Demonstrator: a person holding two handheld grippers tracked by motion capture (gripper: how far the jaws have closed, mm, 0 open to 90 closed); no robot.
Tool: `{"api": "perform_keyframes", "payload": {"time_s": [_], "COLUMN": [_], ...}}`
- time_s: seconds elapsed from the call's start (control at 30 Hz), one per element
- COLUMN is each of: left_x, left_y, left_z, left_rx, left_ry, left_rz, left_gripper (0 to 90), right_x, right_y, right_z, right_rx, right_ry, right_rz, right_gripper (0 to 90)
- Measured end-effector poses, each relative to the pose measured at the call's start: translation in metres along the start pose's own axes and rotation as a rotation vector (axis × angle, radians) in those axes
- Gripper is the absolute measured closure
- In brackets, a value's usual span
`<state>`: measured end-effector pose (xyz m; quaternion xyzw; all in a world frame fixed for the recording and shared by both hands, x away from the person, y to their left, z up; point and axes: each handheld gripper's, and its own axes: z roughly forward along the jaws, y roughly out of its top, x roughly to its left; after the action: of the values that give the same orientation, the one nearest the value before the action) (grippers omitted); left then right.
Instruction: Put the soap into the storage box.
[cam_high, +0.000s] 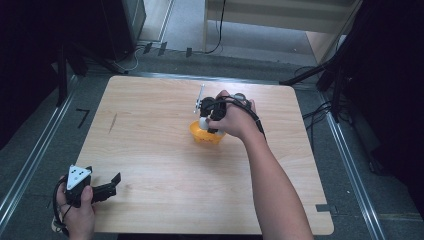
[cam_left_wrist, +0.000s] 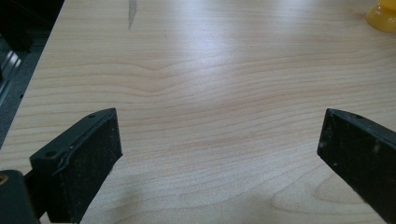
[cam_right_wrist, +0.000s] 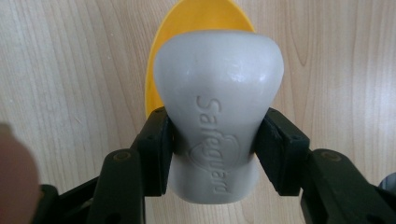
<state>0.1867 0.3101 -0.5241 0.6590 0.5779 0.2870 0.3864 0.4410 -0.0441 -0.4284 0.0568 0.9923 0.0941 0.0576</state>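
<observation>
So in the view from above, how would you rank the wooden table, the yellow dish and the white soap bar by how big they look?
1. Wooden table, by far the largest.
2. Yellow dish, partly hidden by the right gripper.
3. White soap bar, just a sliver showing between the jaws, so its look is unsure.

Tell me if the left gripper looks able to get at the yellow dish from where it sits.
Probably yes. The left gripper is open at the table's near left corner, with bare wood up to the yellow dish. However, the right gripper holds a soap bar over it.
</observation>
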Motion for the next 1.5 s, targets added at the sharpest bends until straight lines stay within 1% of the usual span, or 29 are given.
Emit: {"api": "perform_keyframes", "payload": {"time_s": [0.07, 0.1, 0.2, 0.27, 0.33, 0.4, 0.47, 0.6, 0.67, 0.77, 0.83, 0.9, 0.97, 1.03, 1.1, 1.17, 1.2, 1.23, 1.3, 1.33, 1.37, 1.43, 1.5], "left_x": [0.0, 0.0, 0.0, 0.0, 0.0, 0.0, 0.0, 0.0, 0.0, 0.0, 0.0, 0.0, 0.0, 0.0, 0.0, 0.0, 0.0, 0.0, 0.0, 0.0, 0.0, 0.0, 0.0], "left_y": [0.0, 0.0, 0.0, 0.0, 0.0, 0.0, 0.0, 0.0, 0.0, 0.0, 0.0, 0.0, 0.0, 0.0, 0.0, 0.0, 0.0, 0.0, 0.0, 0.0, 0.0, 0.0, 0.0], "left_z": [0.0, 0.0, 0.0, 0.0, 0.0, 0.0, 0.0, 0.0, 0.0, 0.0, 0.0, 0.0, 0.0, 0.0, 0.0, 0.0, 0.0, 0.0, 0.0, 0.0, 0.0, 0.001, 0.001], "left_rx": [0.0, 0.0, 0.0, 0.0, 0.0, 0.0, 0.0, 0.001, 0.0, 0.001, 0.001, 0.001, 0.001, 0.001, 0.002, 0.002, 0.002, 0.002, 0.002, 0.002, 0.003, 0.005, 0.009], "left_ry": [0.0, 0.0, 0.0, 0.0, -0.001, -0.001, -0.001, -0.001, -0.002, -0.002, -0.002, -0.001, -0.001, -0.001, -0.002, -0.002, -0.002, -0.002, -0.002, -0.002, -0.001, 0.001, 0.003], "left_rz": [0.0, 0.0, 0.0, 0.0, 0.001, 0.001, 0.0, 0.001, 0.001, 0.001, 0.0, 0.0, -0.001, -0.001, 0.0, -0.001, -0.001, -0.001, -0.001, -0.001, -0.001, 0.001, 0.004], "left_gripper": [0.0, 0.0, 0.0, 0.0, 0.0, 0.0, 0.0, 0.0, 0.0, 0.0, 0.0, 0.0, 0.0, 0.0, 0.0, 0.0, 0.0, 0.0, 0.0, 0.0, 0.0, 0.0, 0.0], "right_x": [-0.001, -0.001, -0.002, -0.002, -0.003, -0.002, -0.003, -0.003, -0.003, -0.003, -0.004, -0.005, -0.006, -0.005, -0.006, -0.005, -0.005, -0.005, -0.004, -0.004, -0.004, -0.002, -0.001], "right_y": [0.001, 0.001, 0.002, 0.003, 0.004, 0.005, 0.005, 0.006, 0.006, 0.007, 0.006, 0.005, 0.005, 0.005, 0.004, 0.002, 0.001, -0.001, -0.004, -0.006, -0.008, -0.013, -0.018], "right_z": [0.003, 0.005, 0.009, 0.011, 0.012, 0.013, 0.015, 0.018, 0.019, 0.02, 0.021, 0.019, 0.016, 0.013, 0.013, 0.011, 0.01, 0.009, 0.007, 0.006, 0.006, 0.005, 0.005], "right_rx": [0.003, 0.008, 0.015, 0.019, 0.012, 0.019, 0.018, 0.026, 0.027, 0.029, 0.032, -0.014, -0.037, -0.034, -0.041, -0.041, -0.061, -0.066, -0.074, -0.085, -0.099, -0.096, -0.097], "right_ry": [0.005, 0.007, 0.009, 0.014, 0.012, 0.014, 0.016, 0.019, 0.02, 0.025, 0.043, 0.069, 0.066, 0.065, 0.061, 0.054, 0.054, 0.056, 0.044, 0.047, 0.048, 0.044, 0.036], "right_rz": [-0.013, -0.008, -0.011, -0.002, -0.011, -0.005, -0.013, -0.007, -0.013, -0.004, 0.006, 0.025, 0.033, 0.041, 0.023, 0.043, 0.043, 0.047, 0.058, 0.069, 0.068, 0.085, 0.083], "right_gripper": [50.7, 50.7, 50.7, 50.7, 50.7, 50.7, 50.6, 50.6, 50.6, 50.3, 49.8, 44.8, 44.6, 44.8, 44.9, 44.8, 44.7, 44.2, 42.6, 41.7, 41.0, 39.4, 38.4]}}
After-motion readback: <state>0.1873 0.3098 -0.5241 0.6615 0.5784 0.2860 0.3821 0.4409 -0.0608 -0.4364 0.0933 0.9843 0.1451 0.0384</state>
